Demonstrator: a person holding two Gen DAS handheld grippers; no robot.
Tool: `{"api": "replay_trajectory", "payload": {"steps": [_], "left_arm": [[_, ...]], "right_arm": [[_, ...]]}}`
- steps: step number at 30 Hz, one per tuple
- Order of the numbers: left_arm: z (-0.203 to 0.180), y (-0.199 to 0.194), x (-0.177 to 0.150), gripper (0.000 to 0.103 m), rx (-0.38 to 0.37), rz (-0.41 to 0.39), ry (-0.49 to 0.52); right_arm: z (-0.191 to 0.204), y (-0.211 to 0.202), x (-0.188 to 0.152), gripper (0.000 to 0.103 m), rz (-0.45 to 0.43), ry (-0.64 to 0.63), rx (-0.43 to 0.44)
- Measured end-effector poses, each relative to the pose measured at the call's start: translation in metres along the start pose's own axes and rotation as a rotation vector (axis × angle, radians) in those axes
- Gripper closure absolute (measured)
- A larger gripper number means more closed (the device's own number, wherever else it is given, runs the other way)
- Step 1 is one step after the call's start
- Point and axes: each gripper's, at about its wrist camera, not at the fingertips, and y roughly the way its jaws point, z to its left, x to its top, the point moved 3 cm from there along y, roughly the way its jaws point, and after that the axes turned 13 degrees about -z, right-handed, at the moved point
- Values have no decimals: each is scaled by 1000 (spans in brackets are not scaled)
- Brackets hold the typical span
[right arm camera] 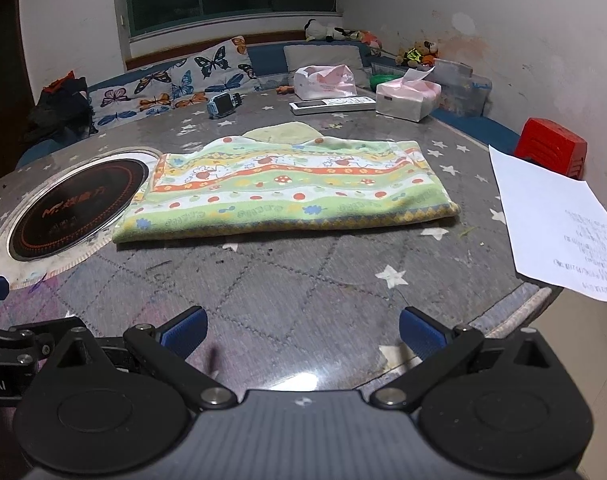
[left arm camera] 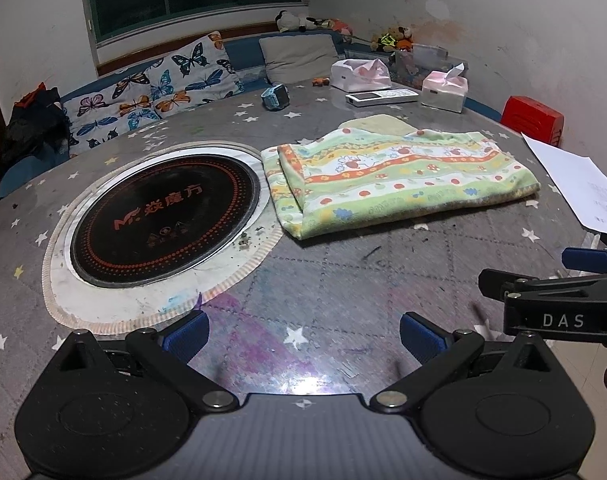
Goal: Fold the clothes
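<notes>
A folded green cloth with striped cartoon print (left arm camera: 399, 180) (right arm camera: 287, 188) lies flat on the round grey star-patterned table (left arm camera: 343, 280) (right arm camera: 303, 280). A pale yellow-green cloth (left arm camera: 377, 124) (right arm camera: 283, 133) peeks out behind it. My left gripper (left arm camera: 303, 336) stands open above bare table, well short of the cloth, with nothing between its blue pads. My right gripper (right arm camera: 303, 332) is open too, over the table's near edge, in front of the cloth. In the left wrist view the right gripper's side (left arm camera: 559, 292) shows at the right edge.
A black induction hob (left arm camera: 163, 216) (right arm camera: 79, 208) is set into the table left of the cloth. A printed paper sheet (right arm camera: 555, 224) overhangs the right edge. Two tissue packs (right arm camera: 407, 98), a remote (right arm camera: 331, 105) and a blue watch (right arm camera: 223, 105) sit at the back. A red stool (right arm camera: 551, 148) stands right.
</notes>
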Motion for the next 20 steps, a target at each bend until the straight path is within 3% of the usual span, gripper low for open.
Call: {"api": "replay_trajectory", "payload": {"steps": [20], "left_arm": [[-4,-2,1,0,-27,-7,-2]], "right_arm": [[9,-3,1,0,-2,-16,19]]}}
